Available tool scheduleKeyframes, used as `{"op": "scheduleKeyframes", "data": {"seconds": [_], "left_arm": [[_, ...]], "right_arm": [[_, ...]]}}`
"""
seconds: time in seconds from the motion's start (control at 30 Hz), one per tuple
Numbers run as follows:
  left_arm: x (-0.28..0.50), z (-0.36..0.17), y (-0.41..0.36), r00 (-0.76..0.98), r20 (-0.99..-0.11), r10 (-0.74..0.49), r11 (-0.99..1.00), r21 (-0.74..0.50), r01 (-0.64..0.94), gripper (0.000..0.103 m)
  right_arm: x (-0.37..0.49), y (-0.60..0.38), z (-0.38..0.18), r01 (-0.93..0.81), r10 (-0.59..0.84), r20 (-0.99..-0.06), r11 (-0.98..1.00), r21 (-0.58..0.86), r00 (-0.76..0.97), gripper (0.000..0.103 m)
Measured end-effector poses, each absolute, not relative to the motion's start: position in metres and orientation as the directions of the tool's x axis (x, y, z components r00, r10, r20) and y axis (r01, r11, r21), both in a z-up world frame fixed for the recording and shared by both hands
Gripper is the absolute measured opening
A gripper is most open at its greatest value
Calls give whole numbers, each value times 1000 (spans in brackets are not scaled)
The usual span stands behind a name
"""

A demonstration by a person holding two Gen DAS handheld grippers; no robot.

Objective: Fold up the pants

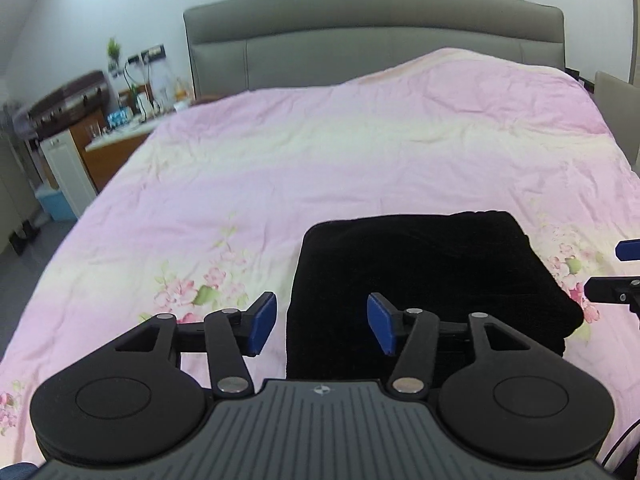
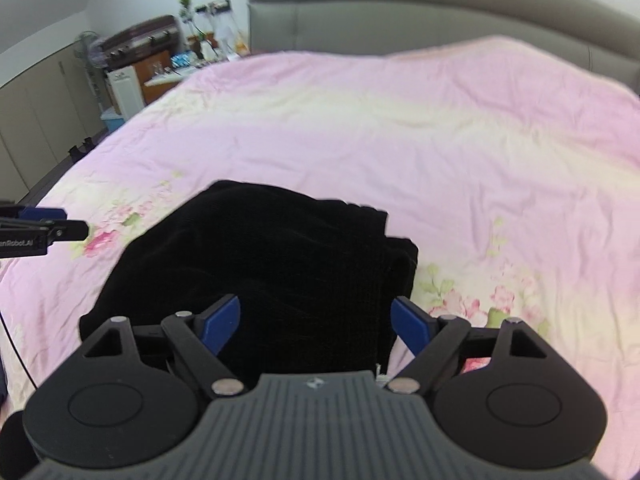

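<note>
The black pants [image 1: 424, 280] lie folded into a compact rectangle on the pink floral bedspread [image 1: 320, 152], near the bed's front edge. My left gripper [image 1: 322, 322] hovers over the pants' left edge, its blue pads apart with nothing between them. In the right wrist view the same black pants [image 2: 272, 264] lie below my right gripper [image 2: 316, 320], which stands open above their near right part and holds nothing. The right gripper's fingers [image 1: 624, 272] show at the left wrist view's right edge. The left gripper's fingers [image 2: 48, 224] show at the right wrist view's left edge.
A grey padded headboard [image 1: 376, 32] stands at the far end of the bed. Left of the bed are a cluttered wooden side table [image 1: 116, 136], a white cabinet [image 1: 68, 172] and a blue bin [image 1: 56, 200]. Wide bedspread stretches beyond the pants.
</note>
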State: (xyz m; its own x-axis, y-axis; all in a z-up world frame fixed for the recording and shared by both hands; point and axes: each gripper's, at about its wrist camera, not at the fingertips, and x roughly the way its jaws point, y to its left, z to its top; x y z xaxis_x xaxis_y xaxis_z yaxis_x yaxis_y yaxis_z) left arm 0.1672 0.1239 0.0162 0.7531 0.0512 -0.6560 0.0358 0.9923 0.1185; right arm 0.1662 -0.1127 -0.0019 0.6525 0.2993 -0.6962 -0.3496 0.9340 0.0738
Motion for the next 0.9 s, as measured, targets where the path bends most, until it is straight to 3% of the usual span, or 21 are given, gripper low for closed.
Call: {"op": "scheduleKeyframes", "data": {"seconds": [0.37, 0.9], "left_arm": [[80, 35, 80, 823, -556, 112, 982, 188, -6, 80], [34, 15, 61, 798, -592, 116, 989, 140, -40, 80]], "right_arm": [[49, -106, 18, -367, 325, -604, 928, 56, 728, 83], [-14, -114, 15, -362, 319, -553, 932, 34, 769, 85]]}}
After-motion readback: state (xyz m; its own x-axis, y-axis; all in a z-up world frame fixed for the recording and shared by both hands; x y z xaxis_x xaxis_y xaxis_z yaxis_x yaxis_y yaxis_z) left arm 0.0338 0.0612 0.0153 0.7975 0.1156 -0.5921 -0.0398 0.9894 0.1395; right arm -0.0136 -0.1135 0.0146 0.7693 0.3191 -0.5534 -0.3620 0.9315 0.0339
